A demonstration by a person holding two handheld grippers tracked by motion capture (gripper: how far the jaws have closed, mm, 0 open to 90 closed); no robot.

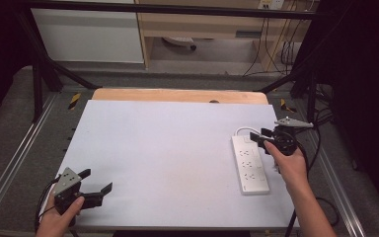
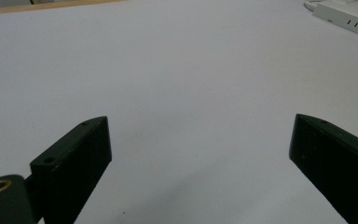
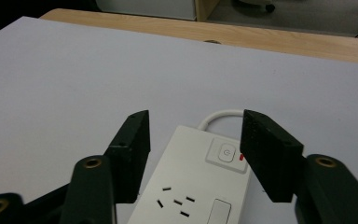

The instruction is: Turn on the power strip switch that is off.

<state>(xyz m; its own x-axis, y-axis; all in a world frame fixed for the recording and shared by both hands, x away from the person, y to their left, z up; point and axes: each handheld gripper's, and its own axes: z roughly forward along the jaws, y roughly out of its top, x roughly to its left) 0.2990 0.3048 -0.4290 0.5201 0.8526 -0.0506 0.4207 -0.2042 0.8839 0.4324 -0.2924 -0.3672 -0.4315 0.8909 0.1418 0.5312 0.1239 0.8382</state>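
White table (image 1: 168,158): right gripper (image 1: 262,137) hovers over power strip (image 1: 249,165).

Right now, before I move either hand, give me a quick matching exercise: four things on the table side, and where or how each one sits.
Things:
1. power strip
2. left gripper
3. right gripper
4. power button

Places or states:
A. near left corner of the white table top, jaws wide apart over bare surface
B. lies flat at the right side of the table top, white cord at its far end
C. at the strip's far end, beside a small red mark
D. above the strip's far end, jaws either side of it, not pressing

Pairs: 1-B, 2-A, 3-D, 4-C
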